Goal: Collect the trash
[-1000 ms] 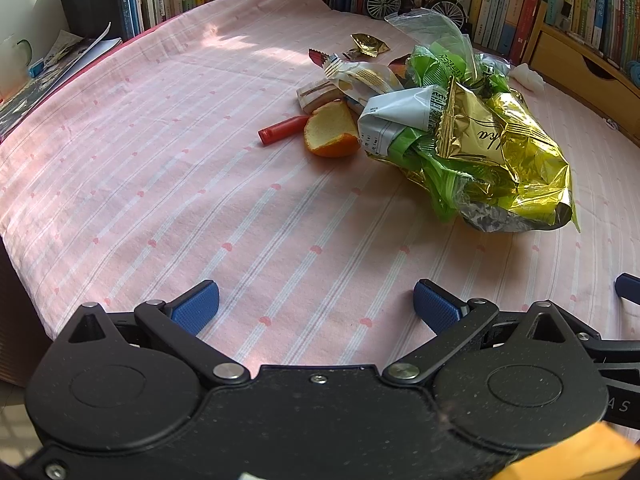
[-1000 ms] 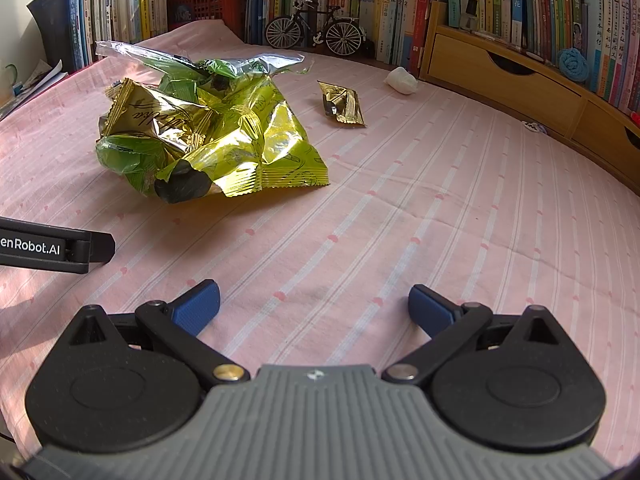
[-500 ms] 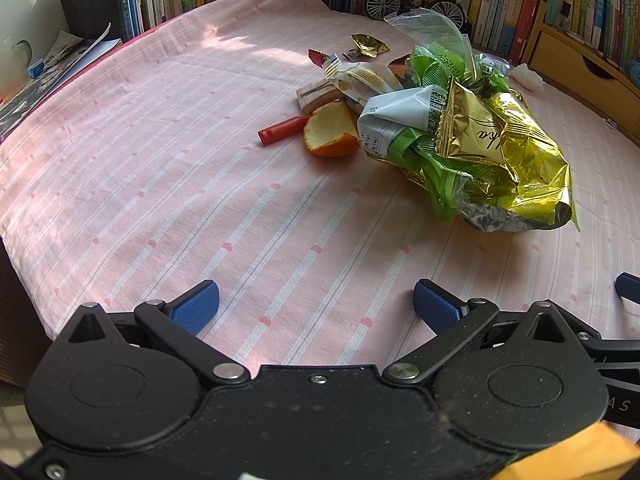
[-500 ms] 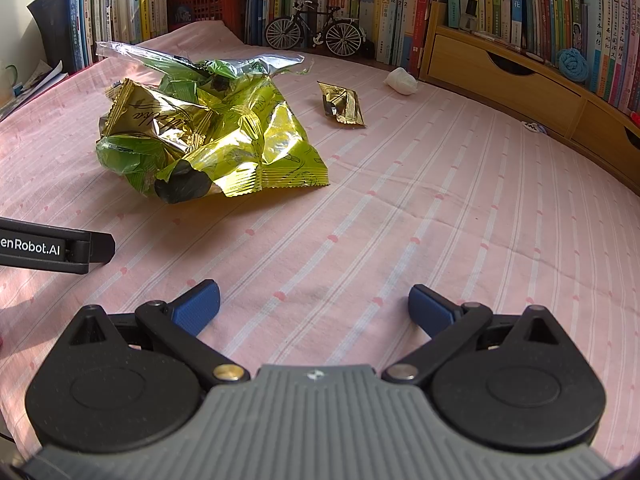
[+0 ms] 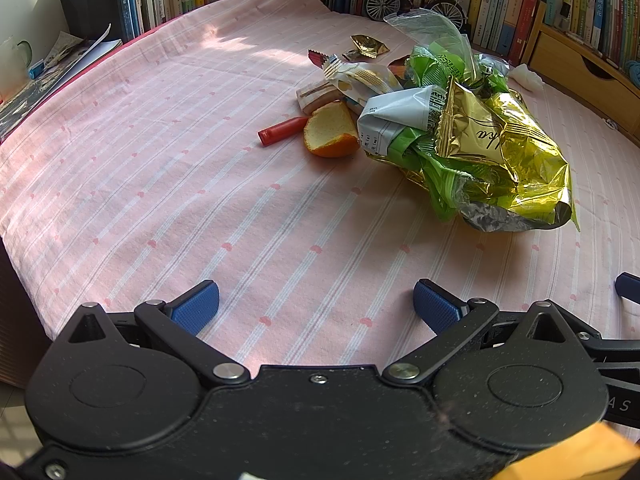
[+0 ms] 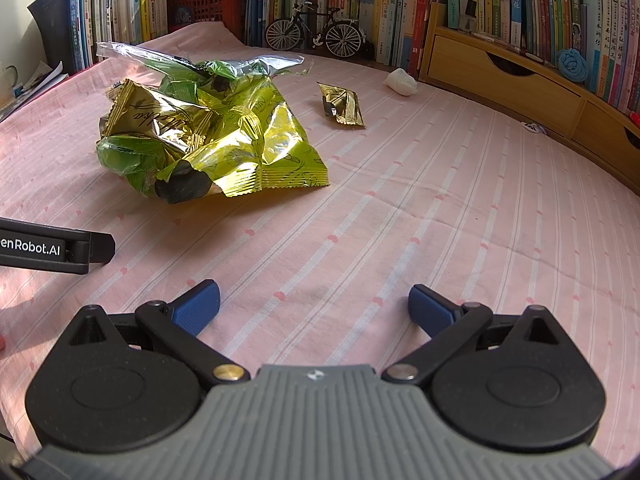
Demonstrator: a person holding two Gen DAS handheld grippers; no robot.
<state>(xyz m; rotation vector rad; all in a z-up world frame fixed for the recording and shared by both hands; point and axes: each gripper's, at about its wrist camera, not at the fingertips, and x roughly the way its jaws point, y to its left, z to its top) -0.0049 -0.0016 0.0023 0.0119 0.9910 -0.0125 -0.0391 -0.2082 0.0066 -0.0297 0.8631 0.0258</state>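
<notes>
Pink bedsheet (image 5: pixel 168 184) held wrappers (image 5: pixel 492 152), orange peel (image 5: pixel 330 134); left gripper (image 5: pixel 316 306) and right gripper (image 6: pixel 314 304) both gaped empty; approach low, pinch crinkled edges.

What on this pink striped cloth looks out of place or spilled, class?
Litter is strewn across the cloth: a crumpled gold and green snack bag, an orange peel beside a red tube, a small gold wrapper and a white wad lying apart. Both sets of jaws stand open, holding nothing.

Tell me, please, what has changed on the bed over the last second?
Nothing visibly changed. Both the left gripper and the right gripper stay open and empty, and the pile of wrappers lies untouched on the pink sheet.
</notes>
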